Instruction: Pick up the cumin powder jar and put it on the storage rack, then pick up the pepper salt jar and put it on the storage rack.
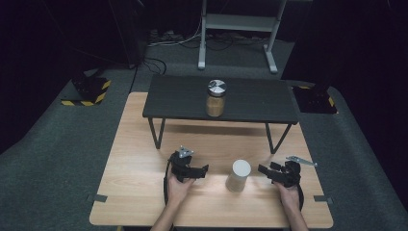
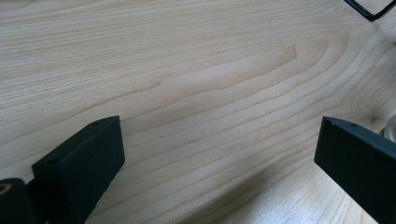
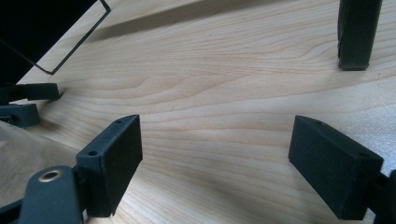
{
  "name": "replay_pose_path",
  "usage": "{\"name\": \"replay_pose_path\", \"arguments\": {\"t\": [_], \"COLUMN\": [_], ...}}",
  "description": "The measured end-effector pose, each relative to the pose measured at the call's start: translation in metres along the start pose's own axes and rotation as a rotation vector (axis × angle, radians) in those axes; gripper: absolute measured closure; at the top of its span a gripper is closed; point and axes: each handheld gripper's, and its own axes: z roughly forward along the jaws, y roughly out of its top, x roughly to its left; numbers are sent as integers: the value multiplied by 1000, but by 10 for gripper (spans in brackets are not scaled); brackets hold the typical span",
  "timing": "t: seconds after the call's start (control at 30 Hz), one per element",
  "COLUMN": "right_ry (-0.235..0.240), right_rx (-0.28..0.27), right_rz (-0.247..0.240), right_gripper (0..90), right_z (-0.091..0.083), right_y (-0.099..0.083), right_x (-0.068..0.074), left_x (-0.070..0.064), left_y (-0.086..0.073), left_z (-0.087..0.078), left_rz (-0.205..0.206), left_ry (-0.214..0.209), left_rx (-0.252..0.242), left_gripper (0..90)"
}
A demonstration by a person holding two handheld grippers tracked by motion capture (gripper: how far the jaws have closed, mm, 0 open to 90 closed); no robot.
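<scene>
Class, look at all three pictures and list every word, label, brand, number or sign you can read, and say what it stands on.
None can be read.
Jar on the black shelf: no label legible at this size.
White cylinder on the wooden table: plain, no print visible.
Yellow-and-black hazard stripes on the floor: a pattern, not text.
</scene>
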Motion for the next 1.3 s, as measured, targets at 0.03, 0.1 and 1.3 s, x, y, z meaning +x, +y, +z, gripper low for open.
{"name": "replay_pose_path", "arguments": {"t": [0.03,0.1,1.3], "right_ry": [-3,-2,195], "right_rx": [4,5,80], "right_rz": [-10,-18,-328], "right_gripper": [165,165,126], "right_z": [0,1,-18], "right_y": [1,1,10], "right_x": [1,2,7], "left_x": [-1,-1,-3], "left_y": [0,1,0], "left_z": [0,0,0], "left_rz": [2,5,3], "left_ry": [3,6,13], "left_rx": [2,3,2], "left_gripper": [19,19,29]}}
